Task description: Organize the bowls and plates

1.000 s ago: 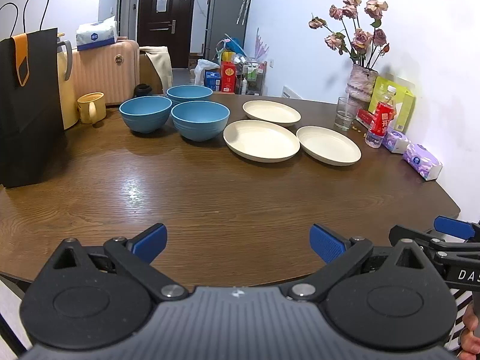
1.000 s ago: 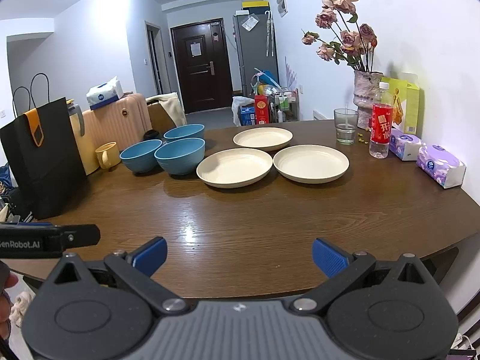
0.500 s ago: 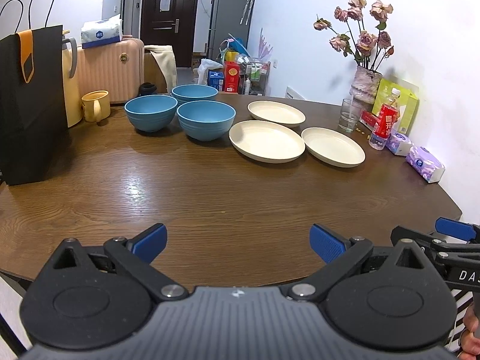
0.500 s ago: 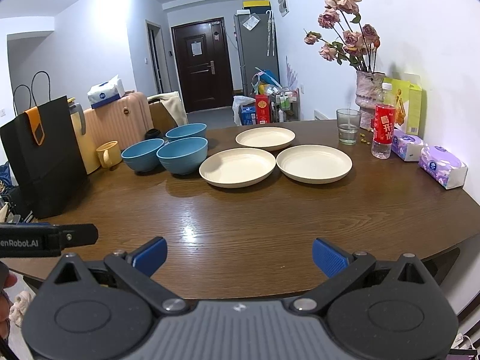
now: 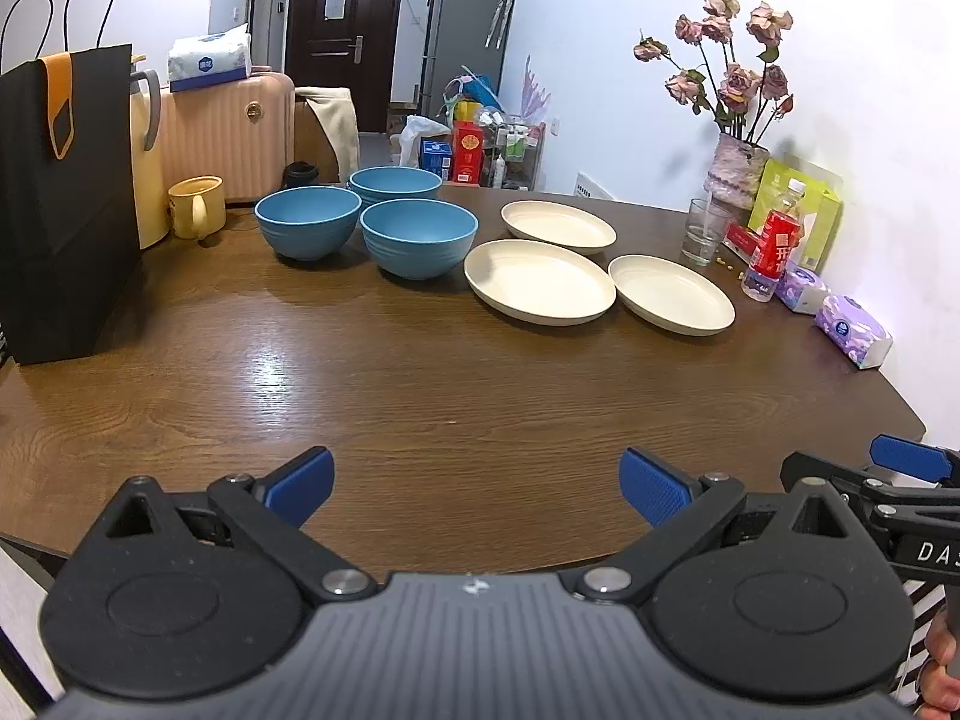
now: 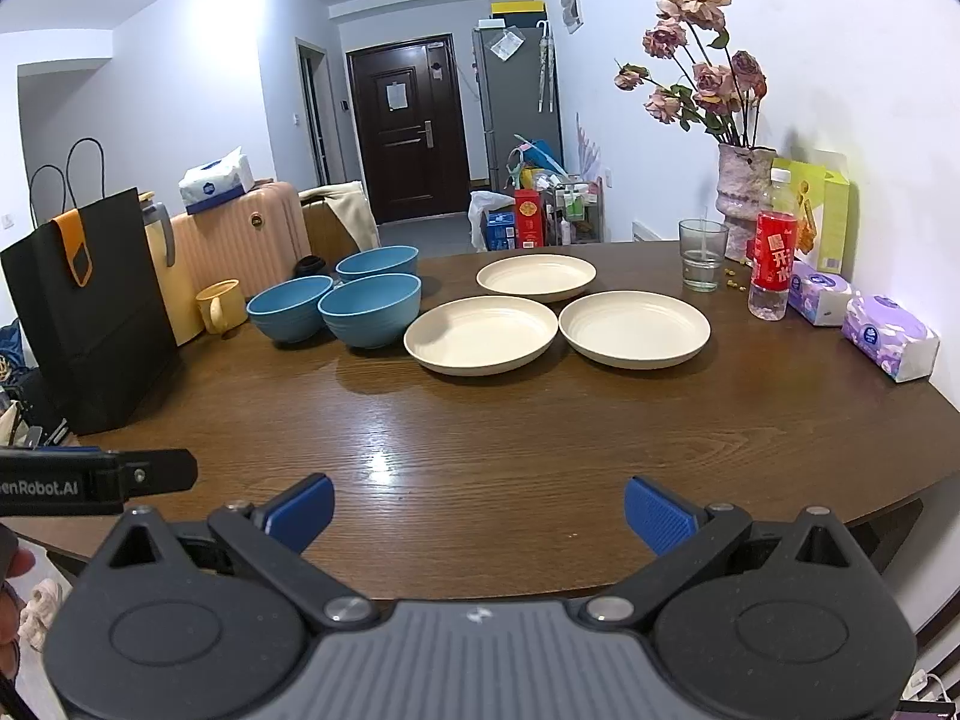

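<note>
A dark wooden tabletop (image 5: 420, 384) fills the near ground of a white-walled room, with a dark door and a tall fridge at the far end.

The left tool (image 5: 477, 480) hangs over the near edge of the tabletop with its 2 blue-padded fingers spread wide, released, gripping nothing and touching nothing. The right tool (image 6: 479, 507) sits just beside it at the same edge, likewise spread wide and empty. Each shows at the margin of the other's view.

Well apart from both tools, toward the far side, stand 3 blue bowls, all upright with mouths up: a front bowl (image 5: 419, 238), a left bowl (image 5: 308, 222) just beside it, and a back bowl (image 5: 396, 183) close behind the pair; whether they touch cannot be told. To their right lie 3 cream plates, flat and face up: a middle plate (image 5: 539, 281) just beside the front bowl, a right plate (image 5: 671, 294) next to it, and a far plate (image 5: 558, 227) behind them. Being round, none has a long axis.

A black paper bag (image 5: 57, 204) stands at the left edge, with a yellow mug (image 5: 195, 206) beyond it. At the right are a drinking glass (image 5: 701, 231), a red-labelled bottle (image 5: 771, 246), tissue packs (image 5: 852, 330) and a vase of dried roses (image 5: 735, 171).
</note>
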### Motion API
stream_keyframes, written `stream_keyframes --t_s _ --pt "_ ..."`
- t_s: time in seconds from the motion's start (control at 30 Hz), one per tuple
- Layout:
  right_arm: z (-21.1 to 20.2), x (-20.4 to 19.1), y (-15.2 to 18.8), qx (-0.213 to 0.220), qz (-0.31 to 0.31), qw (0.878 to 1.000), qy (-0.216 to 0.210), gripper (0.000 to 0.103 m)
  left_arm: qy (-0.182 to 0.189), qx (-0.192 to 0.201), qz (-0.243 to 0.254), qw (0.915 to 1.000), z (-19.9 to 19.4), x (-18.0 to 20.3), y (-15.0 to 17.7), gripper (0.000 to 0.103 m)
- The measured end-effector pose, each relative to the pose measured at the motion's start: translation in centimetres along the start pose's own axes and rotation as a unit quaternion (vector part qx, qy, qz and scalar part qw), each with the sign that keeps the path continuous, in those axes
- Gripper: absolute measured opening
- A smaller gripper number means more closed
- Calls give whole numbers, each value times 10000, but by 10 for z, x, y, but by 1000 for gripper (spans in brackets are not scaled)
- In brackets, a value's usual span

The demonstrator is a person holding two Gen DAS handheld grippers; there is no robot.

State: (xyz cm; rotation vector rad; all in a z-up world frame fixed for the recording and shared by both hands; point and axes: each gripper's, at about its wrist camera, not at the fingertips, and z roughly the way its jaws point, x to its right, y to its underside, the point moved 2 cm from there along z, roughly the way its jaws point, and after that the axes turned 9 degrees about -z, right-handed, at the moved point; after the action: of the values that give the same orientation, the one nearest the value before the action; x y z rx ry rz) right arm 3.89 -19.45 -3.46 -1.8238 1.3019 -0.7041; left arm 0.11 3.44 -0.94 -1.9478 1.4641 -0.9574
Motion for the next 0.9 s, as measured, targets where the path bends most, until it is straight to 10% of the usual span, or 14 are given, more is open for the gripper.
stream_keyframes --t_s 0.9 --pt "5 -6 -5 21 -82 10000 -27 103 -14 3 -88 10000 3 -7 -6 103"
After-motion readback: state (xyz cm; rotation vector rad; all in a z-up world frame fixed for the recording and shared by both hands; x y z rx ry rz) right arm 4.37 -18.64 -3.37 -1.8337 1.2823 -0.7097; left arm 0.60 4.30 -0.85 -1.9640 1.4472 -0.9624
